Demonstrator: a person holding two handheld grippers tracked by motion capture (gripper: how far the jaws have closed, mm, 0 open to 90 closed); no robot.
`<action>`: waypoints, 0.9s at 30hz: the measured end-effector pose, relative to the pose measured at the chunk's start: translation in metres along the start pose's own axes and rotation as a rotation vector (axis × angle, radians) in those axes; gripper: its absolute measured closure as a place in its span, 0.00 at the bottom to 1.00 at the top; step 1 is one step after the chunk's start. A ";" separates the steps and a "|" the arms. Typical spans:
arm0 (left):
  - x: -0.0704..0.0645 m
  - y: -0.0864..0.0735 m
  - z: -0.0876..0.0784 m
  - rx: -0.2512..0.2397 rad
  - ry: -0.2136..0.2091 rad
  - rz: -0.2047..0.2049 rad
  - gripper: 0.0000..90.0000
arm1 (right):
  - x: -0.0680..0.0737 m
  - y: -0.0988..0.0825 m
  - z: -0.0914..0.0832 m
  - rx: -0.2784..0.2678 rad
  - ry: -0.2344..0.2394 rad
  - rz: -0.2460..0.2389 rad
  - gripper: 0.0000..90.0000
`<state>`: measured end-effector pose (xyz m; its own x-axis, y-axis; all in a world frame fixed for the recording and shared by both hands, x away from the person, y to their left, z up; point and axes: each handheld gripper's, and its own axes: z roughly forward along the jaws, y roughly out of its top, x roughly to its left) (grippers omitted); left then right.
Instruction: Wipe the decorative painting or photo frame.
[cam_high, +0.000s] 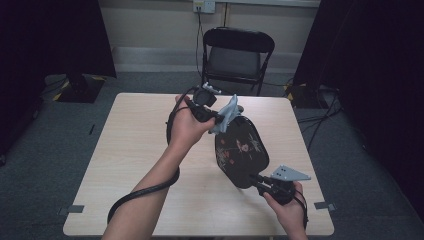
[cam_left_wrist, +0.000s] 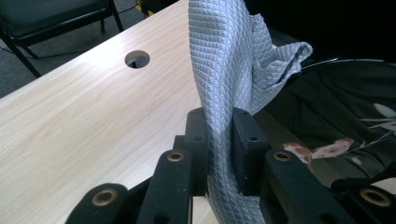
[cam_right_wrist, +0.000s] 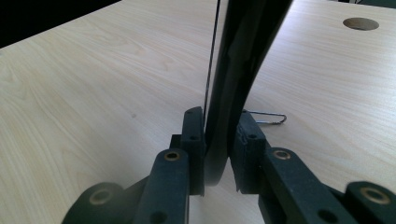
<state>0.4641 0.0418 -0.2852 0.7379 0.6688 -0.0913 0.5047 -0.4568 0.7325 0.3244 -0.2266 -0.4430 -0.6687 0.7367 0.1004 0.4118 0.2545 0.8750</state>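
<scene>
A black lacquered tray (cam_high: 240, 150) with a painted flower pattern stands tilted up on the table. My right gripper (cam_high: 261, 181) is shut on its near rim; in the right gripper view the dark rim (cam_right_wrist: 233, 84) is clamped between the two pads, at my right gripper (cam_right_wrist: 218, 149). My left gripper (cam_high: 214, 119) is shut on a grey waffle-weave cloth (cam_high: 227, 114) at the tray's far upper edge. In the left gripper view the cloth (cam_left_wrist: 229, 70) rises from between the pads of my left gripper (cam_left_wrist: 219, 149), beside the tray's glossy face (cam_left_wrist: 336, 121).
The light wooden table (cam_high: 135, 150) has a round cable hole (cam_left_wrist: 137, 58) near its far edge. A black folding chair (cam_high: 235, 55) stands behind the table. A small wire clip (cam_right_wrist: 267, 117) lies on the tabletop beyond the tray's rim. Dark curtains hang at both sides.
</scene>
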 end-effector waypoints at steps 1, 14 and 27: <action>0.000 -0.001 0.001 0.001 0.000 -0.002 0.87 | 0.000 0.000 0.000 0.000 0.000 0.000 0.86; 0.007 -0.017 0.014 0.033 0.017 -0.010 0.87 | 0.000 0.000 0.000 0.001 -0.002 -0.001 0.86; 0.012 -0.026 0.022 0.049 0.025 -0.019 0.87 | 0.000 0.000 0.000 0.002 -0.001 -0.004 0.86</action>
<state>0.4701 0.0487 -0.3207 0.7170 0.6915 -0.0877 0.5401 -0.4716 0.6971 0.3245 -0.2265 -0.4428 -0.6696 0.7363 0.0970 0.4106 0.2582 0.8745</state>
